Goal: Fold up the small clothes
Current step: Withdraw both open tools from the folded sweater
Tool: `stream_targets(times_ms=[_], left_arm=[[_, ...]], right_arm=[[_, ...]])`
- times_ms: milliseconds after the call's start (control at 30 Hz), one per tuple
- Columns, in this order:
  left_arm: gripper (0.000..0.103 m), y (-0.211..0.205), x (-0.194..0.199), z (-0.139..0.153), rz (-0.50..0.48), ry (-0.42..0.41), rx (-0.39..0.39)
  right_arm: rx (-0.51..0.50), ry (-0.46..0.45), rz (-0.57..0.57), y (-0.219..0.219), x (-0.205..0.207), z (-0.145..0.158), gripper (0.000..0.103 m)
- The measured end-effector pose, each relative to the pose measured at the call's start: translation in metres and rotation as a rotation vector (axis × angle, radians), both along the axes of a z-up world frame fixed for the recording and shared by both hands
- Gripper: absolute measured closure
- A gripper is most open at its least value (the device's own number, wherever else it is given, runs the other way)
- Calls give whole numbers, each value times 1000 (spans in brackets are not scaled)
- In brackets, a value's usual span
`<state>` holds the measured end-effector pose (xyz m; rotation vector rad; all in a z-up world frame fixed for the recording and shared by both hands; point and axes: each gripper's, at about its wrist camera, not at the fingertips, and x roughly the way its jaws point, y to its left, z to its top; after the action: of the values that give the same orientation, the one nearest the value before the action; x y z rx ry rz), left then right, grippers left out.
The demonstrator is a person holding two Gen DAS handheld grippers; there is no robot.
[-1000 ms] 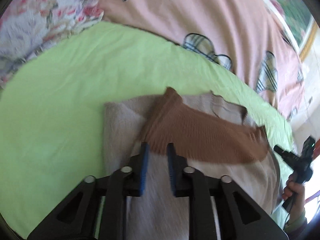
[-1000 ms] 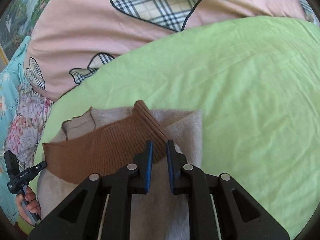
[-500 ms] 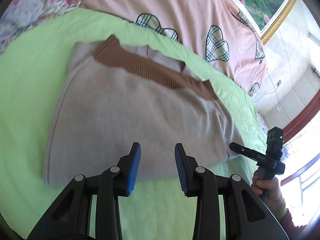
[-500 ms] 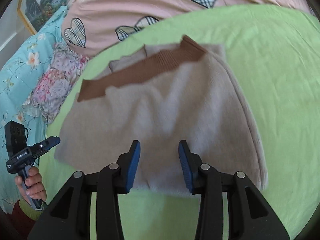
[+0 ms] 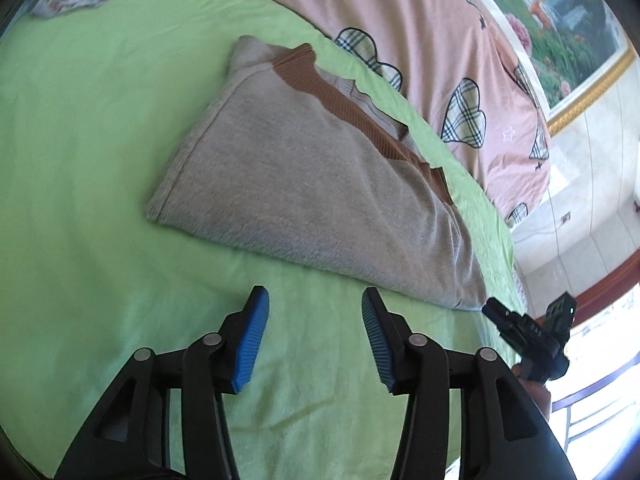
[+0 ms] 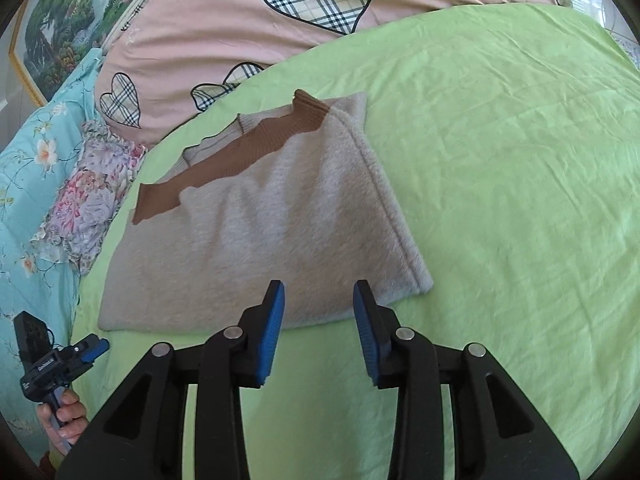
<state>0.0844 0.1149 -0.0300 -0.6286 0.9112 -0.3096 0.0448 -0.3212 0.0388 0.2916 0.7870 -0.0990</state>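
Observation:
A folded beige knit garment point(image 5: 312, 184) with a brown ribbed band point(image 5: 352, 112) along its far edge lies flat on the green sheet point(image 5: 80, 140). It also shows in the right wrist view point(image 6: 272, 216), with the brown band point(image 6: 224, 160) at its far side. My left gripper point(image 5: 315, 308) is open and empty, held back from the garment's near edge. My right gripper point(image 6: 319, 300) is open and empty, its tips over the garment's near edge. Each gripper shows in the other's view: the right one point(image 5: 528, 332), the left one point(image 6: 60, 364).
A pink quilt with plaid hearts point(image 6: 312, 12) lies beyond the garment. Floral bedding point(image 6: 80, 188) and a turquoise cover point(image 6: 28, 184) sit to the left in the right wrist view. A framed picture point(image 5: 560, 20) hangs on the wall. The bed's edge point(image 5: 516, 280) is at the right in the left wrist view.
Both grippers opened, let go of the brown band, and pulled back toward me. The garment now lies folded with the band at its far edge.

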Motion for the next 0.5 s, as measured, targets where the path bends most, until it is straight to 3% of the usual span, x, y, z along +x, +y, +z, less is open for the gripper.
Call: stream_targets(times_ms=[67, 267, 500], left_arm=[[45, 3, -2, -2, 14, 3, -28], [41, 6, 4, -9, 70, 14, -76], [40, 12, 20, -18, 157, 25, -110]], right_arm=[[17, -12, 5, 5, -8, 0, 65], [66, -37, 44, 28, -24, -2, 63], [104, -38, 112, 58, -30, -5, 61]])
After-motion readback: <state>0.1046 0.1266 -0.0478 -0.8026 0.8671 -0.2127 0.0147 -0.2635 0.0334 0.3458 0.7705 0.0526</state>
